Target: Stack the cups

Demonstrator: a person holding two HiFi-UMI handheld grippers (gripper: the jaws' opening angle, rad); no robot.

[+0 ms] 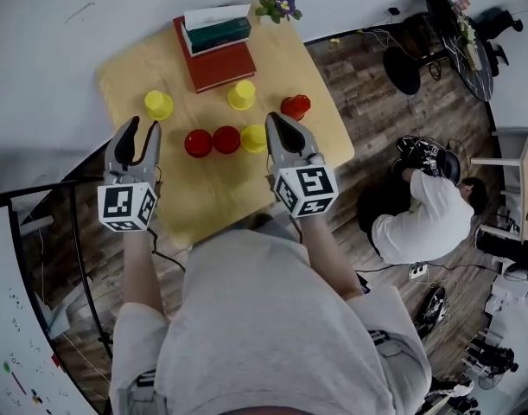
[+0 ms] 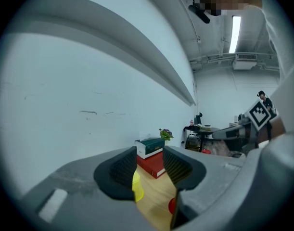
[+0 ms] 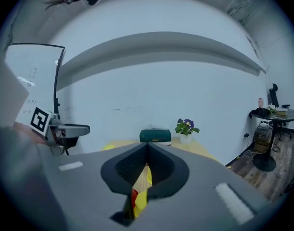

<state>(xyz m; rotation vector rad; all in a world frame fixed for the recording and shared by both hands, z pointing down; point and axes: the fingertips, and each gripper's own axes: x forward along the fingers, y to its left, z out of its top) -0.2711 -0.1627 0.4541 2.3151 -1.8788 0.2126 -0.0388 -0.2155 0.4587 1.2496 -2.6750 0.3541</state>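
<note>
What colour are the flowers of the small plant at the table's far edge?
Purple. The flowers show best in the right gripper view.

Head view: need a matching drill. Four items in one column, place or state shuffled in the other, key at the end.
Things:
1. left tongs
2. right tongs
3. red book
4. potted flower

Place or state:
A. jaws together
B. at the far edge of the table
C. jaws apart, nothing between them
D. under the green book

Pairs: 1-C, 2-A, 3-D, 4-B
</note>
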